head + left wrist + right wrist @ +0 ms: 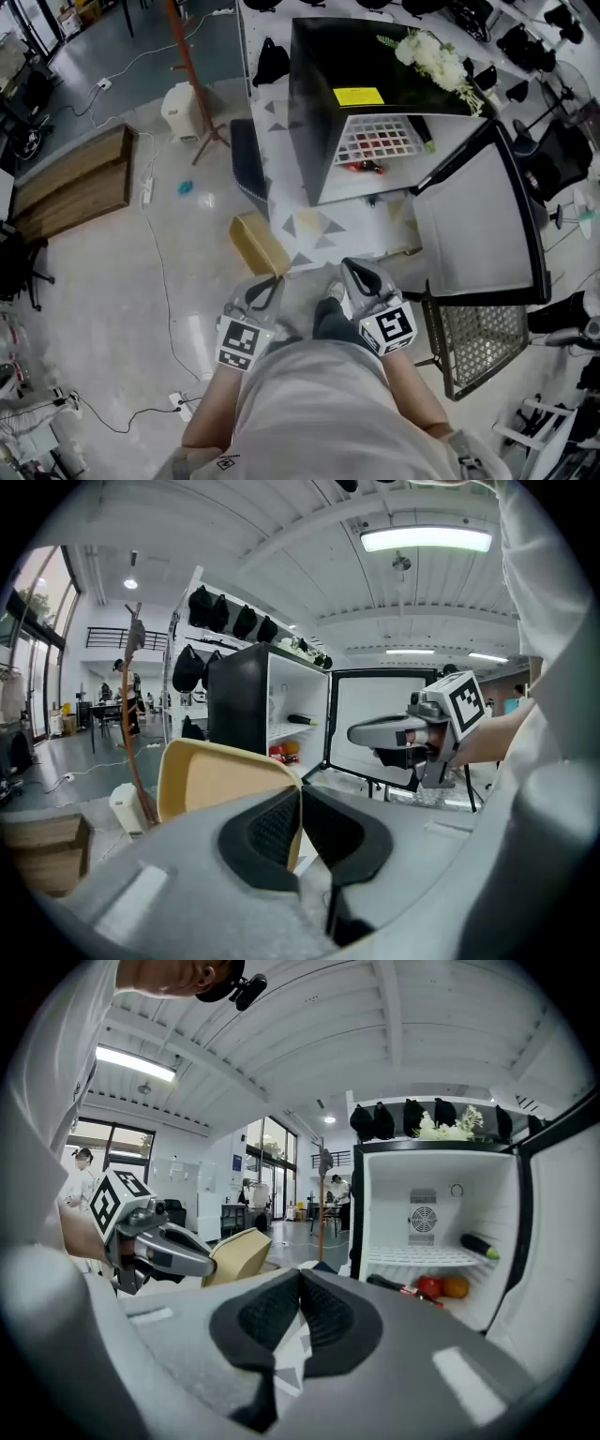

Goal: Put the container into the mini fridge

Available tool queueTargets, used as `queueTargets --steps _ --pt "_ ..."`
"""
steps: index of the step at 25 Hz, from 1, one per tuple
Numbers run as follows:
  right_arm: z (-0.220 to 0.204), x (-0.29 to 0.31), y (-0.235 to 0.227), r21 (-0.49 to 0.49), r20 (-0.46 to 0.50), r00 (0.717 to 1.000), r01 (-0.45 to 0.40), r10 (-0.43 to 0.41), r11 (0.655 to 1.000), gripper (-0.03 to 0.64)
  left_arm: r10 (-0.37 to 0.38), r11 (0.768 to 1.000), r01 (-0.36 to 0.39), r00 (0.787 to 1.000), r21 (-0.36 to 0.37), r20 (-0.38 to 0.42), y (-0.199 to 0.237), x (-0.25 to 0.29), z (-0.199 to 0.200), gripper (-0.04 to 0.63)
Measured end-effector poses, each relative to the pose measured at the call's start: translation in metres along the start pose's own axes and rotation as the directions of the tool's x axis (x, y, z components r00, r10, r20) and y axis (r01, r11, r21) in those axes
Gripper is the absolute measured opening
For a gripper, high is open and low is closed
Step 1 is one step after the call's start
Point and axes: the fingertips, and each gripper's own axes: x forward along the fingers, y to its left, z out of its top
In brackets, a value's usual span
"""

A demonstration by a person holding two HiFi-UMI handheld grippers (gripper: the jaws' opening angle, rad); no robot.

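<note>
A tan open container [258, 244] hangs just in front of me, and my left gripper [270, 284] is shut on its near rim. In the left gripper view the dark pads pinch the container's [220, 778] edge at my left gripper [300, 797]. The black mini fridge [375, 84] stands ahead with its door [478, 220] swung open to the right. Its white inside [436, 1232] holds a tomato, an orange, a cucumber and a bottle. My right gripper [349, 272] is shut and holds nothing; its pads meet at my right gripper [300, 1274], beside the left one.
A wire rack [478, 347] lies on the floor under the open door. White flowers [431, 56] sit on the fridge top. A wooden crate [75, 183], a red coat stand [192, 75] and floor cables [155, 253] lie to the left.
</note>
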Motion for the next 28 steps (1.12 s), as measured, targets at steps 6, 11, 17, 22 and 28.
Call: queueTargets --steps 6,11,17,22,28 --pt "-0.011 -0.019 -0.045 0.026 -0.019 0.996 0.093 -0.092 0.995 0.003 -0.125 0.991 0.126 0.992 0.036 -0.031 -0.026 0.056 0.008 0.017" --pt "-0.021 -0.037 -0.083 0.049 -0.034 0.986 0.167 -0.165 0.985 0.003 -0.224 0.972 0.226 0.974 0.056 -0.042 -0.053 0.102 0.02 0.017" --pt "-0.025 -0.049 -0.126 0.069 -0.032 0.975 0.222 -0.22 0.973 0.003 -0.322 0.94 0.327 0.944 0.1 -0.066 -0.086 0.15 0.036 0.017" --pt "-0.028 -0.052 -0.158 0.081 -0.03 0.969 0.248 -0.247 0.965 0.004 -0.355 0.922 0.361 0.933 0.14 -0.065 -0.1 0.185 0.059 0.017" --pt "-0.029 -0.046 -0.197 0.094 -0.022 0.967 0.254 -0.253 0.963 0.003 -0.361 0.908 0.371 0.929 0.196 -0.085 -0.106 0.22 0.086 0.017"
